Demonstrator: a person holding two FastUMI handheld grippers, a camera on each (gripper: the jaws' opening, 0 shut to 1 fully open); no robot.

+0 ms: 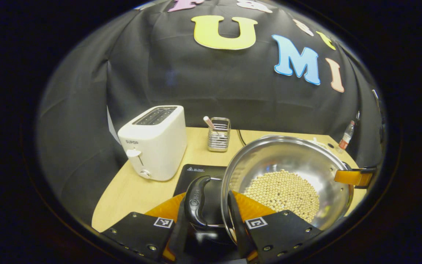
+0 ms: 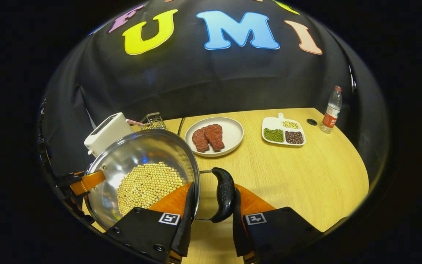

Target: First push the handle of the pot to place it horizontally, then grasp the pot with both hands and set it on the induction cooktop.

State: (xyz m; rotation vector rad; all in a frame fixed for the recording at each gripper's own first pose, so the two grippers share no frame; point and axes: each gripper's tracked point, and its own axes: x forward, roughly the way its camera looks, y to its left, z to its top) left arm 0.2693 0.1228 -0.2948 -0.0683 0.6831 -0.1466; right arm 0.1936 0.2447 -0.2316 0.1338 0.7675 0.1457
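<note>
Staged kitchen booth — a mock-up, not a lived-in home. Backdrop: black cloth wall [image 2: 211,84] hung behind and around a light wooden counter [image 2: 288,176] with a rounded edge. Kitchen fittings on the counter: white toaster [image 1: 156,141] near the back left corner; wire utensil holder [image 1: 219,134] just beside it; black induction cooktop [image 1: 200,176] in front of the toaster; steel pot [image 1: 288,172] holding pale beans. Food props: white plate [image 2: 229,139] with two brown steak-like pieces at the back edge; divided white dish [image 2: 282,134] of green, dark and pale beans beside it — a plastic bottle [image 2: 331,110] stands at the back right corner.
</note>
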